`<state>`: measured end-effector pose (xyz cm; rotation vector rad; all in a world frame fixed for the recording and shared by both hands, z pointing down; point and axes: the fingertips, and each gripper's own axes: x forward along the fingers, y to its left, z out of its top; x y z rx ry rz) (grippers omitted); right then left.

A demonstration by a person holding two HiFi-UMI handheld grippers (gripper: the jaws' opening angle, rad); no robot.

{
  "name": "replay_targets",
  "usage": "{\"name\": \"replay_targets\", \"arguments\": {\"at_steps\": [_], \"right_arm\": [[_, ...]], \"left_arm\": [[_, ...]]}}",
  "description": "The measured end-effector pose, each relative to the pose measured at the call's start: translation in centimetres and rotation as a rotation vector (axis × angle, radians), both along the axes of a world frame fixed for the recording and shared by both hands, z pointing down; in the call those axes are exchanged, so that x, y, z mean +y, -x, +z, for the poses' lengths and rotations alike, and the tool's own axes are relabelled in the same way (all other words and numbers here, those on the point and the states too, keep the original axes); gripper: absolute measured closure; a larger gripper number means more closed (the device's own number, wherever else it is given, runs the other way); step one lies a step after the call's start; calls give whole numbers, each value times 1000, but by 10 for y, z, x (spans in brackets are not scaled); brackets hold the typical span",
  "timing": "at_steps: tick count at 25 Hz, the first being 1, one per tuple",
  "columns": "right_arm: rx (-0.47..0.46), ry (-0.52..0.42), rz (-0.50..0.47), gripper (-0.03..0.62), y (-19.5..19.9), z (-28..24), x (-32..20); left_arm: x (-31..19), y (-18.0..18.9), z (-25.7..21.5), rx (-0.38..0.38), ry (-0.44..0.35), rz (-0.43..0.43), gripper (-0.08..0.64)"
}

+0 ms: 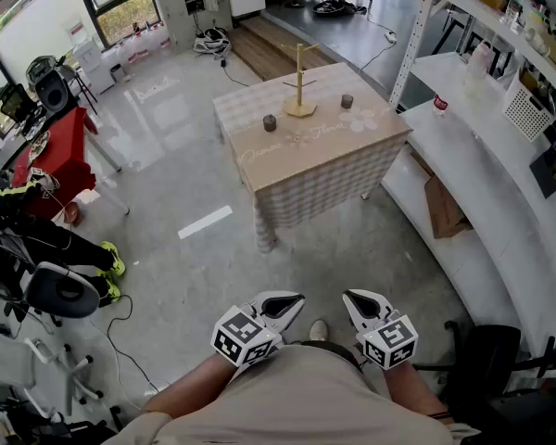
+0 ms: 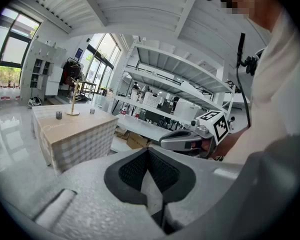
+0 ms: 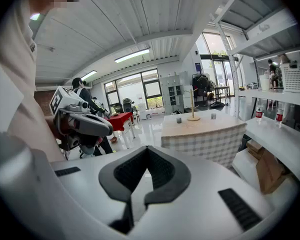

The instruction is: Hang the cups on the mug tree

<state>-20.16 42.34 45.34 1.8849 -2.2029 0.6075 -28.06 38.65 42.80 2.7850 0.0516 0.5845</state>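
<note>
A wooden mug tree (image 1: 299, 86) stands on a table with a checked cloth (image 1: 306, 160), far ahead of me. Two small dark cups rest on the tabletop: one (image 1: 270, 122) to the tree's left, one (image 1: 347, 101) to its right. Both grippers are held close to the person's body, well short of the table. My left gripper (image 1: 292, 300) and right gripper (image 1: 353, 298) are shut with nothing in them. The left gripper view shows its closed jaws (image 2: 149, 152), with the tree (image 2: 75, 99) at far left. The right gripper view shows its closed jaws (image 3: 147, 152), with the tree (image 3: 193, 106) and cups (image 3: 178, 119) in the distance.
Long white shelving (image 1: 482, 184) runs along the right, with a cardboard box (image 1: 442, 207) on its low shelf. A red table (image 1: 51, 156), speakers and office chairs (image 1: 60, 290) crowd the left. Grey floor with a white strip (image 1: 205, 222) lies between me and the table.
</note>
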Motion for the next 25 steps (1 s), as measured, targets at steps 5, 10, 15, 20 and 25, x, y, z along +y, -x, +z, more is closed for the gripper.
{"name": "replay_targets", "arguments": {"at_steps": [5, 10, 15, 20, 25], "right_arm": [[8, -8, -9, 578, -32, -1, -1], [-9, -14, -12, 578, -62, 4, 1], [11, 8, -27, 578, -101, 21, 6], [5, 28, -44, 575, -133, 36, 2], [-8, 22, -21, 574, -154, 34, -23]], "left_arm": [[-3, -31, -5, -1, -22, -11, 552], [-7, -58, -2, -19, -35, -36, 552], [-9, -94, 0, -16, -54, -57, 552], [-18, -124, 3, -19, -60, -78, 551], [-43, -142, 4, -35, -59, -94, 551]]}}
